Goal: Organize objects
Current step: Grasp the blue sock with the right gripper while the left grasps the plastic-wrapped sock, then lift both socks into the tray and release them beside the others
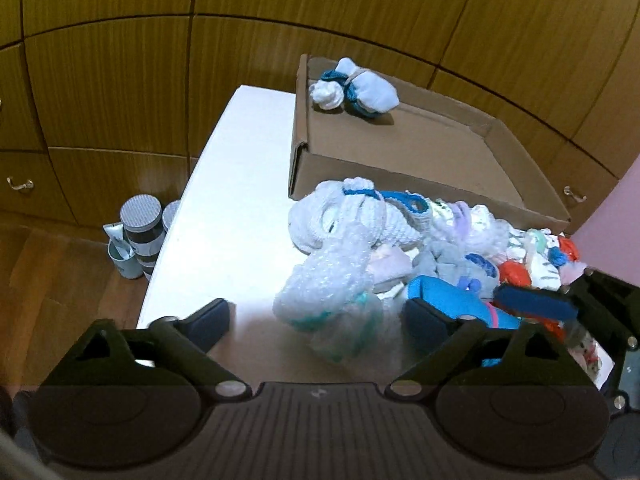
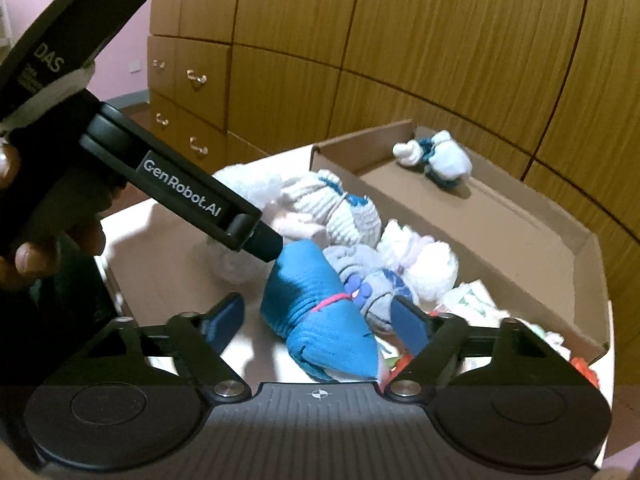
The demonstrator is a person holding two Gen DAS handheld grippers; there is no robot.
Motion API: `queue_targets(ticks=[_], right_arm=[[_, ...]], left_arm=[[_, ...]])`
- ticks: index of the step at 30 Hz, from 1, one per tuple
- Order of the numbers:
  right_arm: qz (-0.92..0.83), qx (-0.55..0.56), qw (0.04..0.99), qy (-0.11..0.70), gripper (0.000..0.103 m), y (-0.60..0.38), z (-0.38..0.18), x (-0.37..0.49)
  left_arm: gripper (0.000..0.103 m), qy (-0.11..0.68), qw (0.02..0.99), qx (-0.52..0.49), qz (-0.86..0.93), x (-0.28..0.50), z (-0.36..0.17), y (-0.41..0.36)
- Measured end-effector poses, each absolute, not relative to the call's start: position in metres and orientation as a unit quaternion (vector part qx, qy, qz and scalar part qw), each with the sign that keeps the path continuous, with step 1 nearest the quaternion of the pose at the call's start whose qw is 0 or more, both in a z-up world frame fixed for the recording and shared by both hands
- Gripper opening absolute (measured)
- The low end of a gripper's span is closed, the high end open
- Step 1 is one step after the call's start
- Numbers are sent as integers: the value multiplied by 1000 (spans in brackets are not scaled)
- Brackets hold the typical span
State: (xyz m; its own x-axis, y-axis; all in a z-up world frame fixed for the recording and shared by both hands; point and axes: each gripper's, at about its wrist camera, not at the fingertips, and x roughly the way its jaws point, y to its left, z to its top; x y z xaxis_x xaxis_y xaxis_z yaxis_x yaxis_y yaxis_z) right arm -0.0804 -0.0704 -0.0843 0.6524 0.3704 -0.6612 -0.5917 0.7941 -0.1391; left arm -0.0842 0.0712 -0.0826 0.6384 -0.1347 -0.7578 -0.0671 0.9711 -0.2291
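At the lower left of the left wrist view, grey-lidded dark jars (image 1: pixel 141 220) stand on the floor beside the white table (image 1: pixel 224 200). Our left gripper (image 1: pixel 320 312) hangs wide open and empty over the near end of the heap of small rolled socks and knitted bundles (image 1: pixel 400 248) at mid-frame. In the upper middle, one white-and-blue sock bundle (image 1: pixel 354 90) lies alone in the shallow brown cardboard box (image 1: pixel 400 148).

In the right wrist view, our right gripper (image 2: pixel 320 316) is spread wide around the bright blue rolled fabric bundle (image 2: pixel 316 308), not yet clamped; the left tool's finger touches its upper end.

We judge the sorting barely begun. Next we should close on the blue bundle, lift it clear, and carry it to the box at upper right.
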Motion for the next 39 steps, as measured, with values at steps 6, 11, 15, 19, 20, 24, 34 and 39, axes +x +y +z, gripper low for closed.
queue_targets(ticks=[6,11,15,19,20,24,34,39], right_arm=[[272,-167,889,329,65,-69,-85,-79],[278,-156,890,325,60,-72,-82,-82],[286,-138,891,325,59,-76,-79,-84],[291,-114,893,323,59,-83,-72,-85],[293,-104,894,323,59,-85,-69,-84],[301,-49,896,322,59,-98,-57,-80],[298,57,903,305,59,-139,-20,-62],[273,95,911,295,59,-167,-2,-43]], left_arm=[[55,418,900,-123,-37,-88,-81,76],[52,410,904,-116,-36,-94,-79,77],[52,404,906,-117,-38,-97,-73,80],[52,397,910,-114,-34,-99,-67,82],[52,395,911,-111,-32,-100,-65,82],[52,388,916,-99,-33,-100,-57,82],[52,357,931,-45,-55,-87,-23,73],[52,346,935,-8,-77,-63,-5,59]])
